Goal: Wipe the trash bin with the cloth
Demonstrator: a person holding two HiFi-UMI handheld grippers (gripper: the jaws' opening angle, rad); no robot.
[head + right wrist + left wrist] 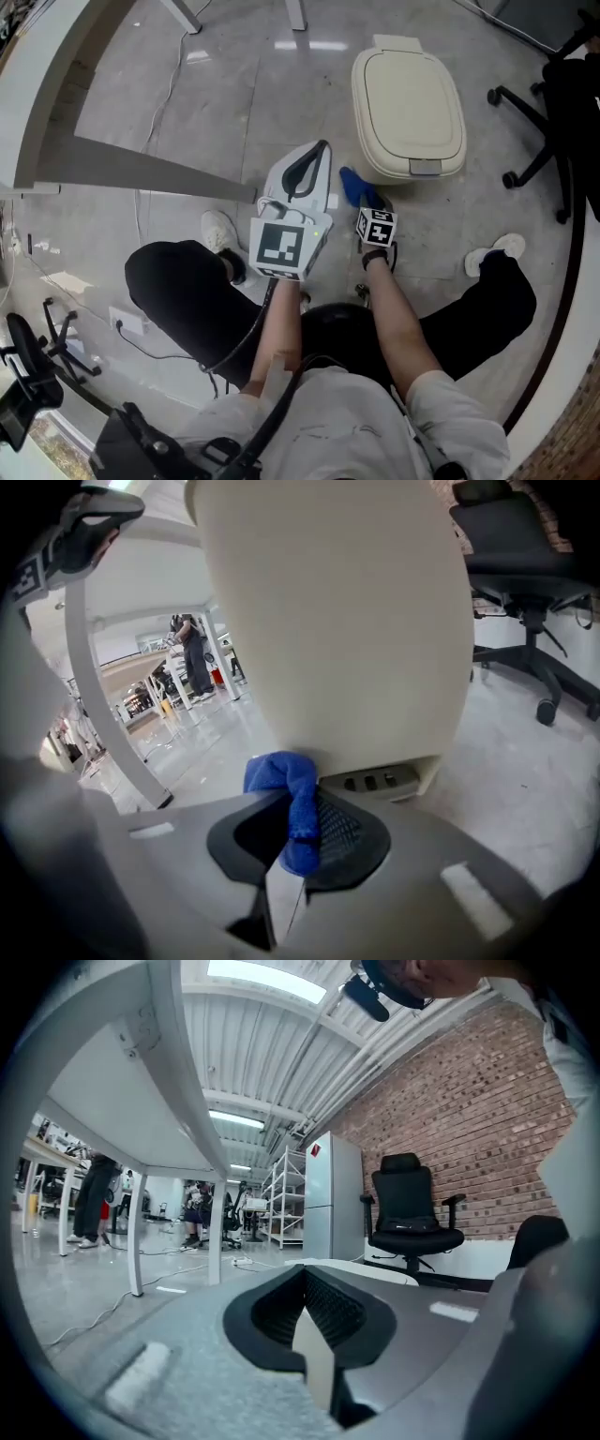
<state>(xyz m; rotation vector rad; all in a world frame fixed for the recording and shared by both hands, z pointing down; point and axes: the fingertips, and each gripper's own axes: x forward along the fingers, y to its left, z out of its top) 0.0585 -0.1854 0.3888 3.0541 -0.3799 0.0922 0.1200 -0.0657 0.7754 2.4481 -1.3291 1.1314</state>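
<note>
A cream trash bin (pixel 409 112) with a closed lid stands on the floor ahead of me; it fills the right gripper view (pixel 337 621). My right gripper (pixel 361 195) is shut on a blue cloth (pixel 292 799), whose bunched end (pixel 353 185) sits against the bin's lower front, near its foot pedal (pixel 380 782). My left gripper (pixel 314 157) is held up to the left of the bin, jaws shut with nothing between them, pointing across the room in the left gripper view (pixel 314 1321).
A black office chair (pixel 553 103) stands to the right of the bin. A white table's legs (pixel 183 14) and a cable (pixel 155 122) lie on the floor to the left. My legs and white shoes (pixel 220 230) flank the grippers.
</note>
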